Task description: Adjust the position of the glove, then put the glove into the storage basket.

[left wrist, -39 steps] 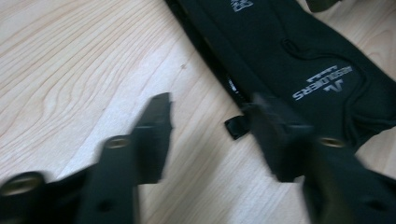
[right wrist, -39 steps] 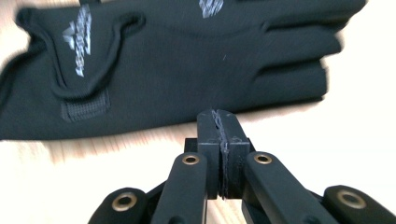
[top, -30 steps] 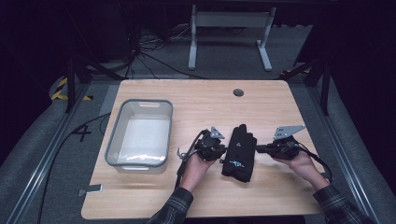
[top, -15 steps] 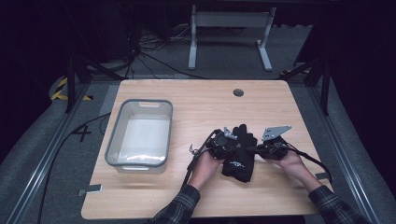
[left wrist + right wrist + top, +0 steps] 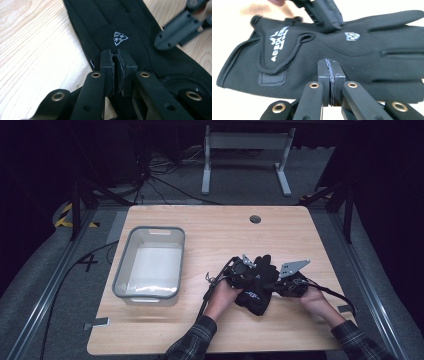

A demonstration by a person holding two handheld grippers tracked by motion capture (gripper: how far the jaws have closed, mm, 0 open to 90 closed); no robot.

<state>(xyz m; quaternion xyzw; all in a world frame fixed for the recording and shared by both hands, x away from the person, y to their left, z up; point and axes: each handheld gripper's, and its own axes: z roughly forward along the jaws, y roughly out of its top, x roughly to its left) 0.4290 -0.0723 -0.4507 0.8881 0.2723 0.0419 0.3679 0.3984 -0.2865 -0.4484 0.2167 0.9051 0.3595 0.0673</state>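
A black glove (image 5: 257, 284) with white print lies on the wooden table (image 5: 210, 235), right of centre. My left gripper (image 5: 243, 270) sits at its left edge and my right gripper (image 5: 286, 283) at its right edge. In the left gripper view the glove (image 5: 140, 32) carries a white triangle logo, and my left gripper (image 5: 115, 53) is shut with its tips on the glove's edge; no fabric shows between the pads. In the right gripper view my right gripper (image 5: 330, 62) is shut, tips over the glove (image 5: 312, 50). The left gripper (image 5: 325, 12) touches the glove's far side.
A clear plastic bin (image 5: 122, 280) with a grey rim stands on the table's left half. A round cable hole (image 5: 255, 219) is near the far edge. Cables trail from both grippers across the table. The right gripper's jaws (image 5: 175, 32) show beyond the glove.
Both hands have moved inward from beside the glove, and both grippers now rest on the glove's edges. The glove has shifted slightly toward the near edge.
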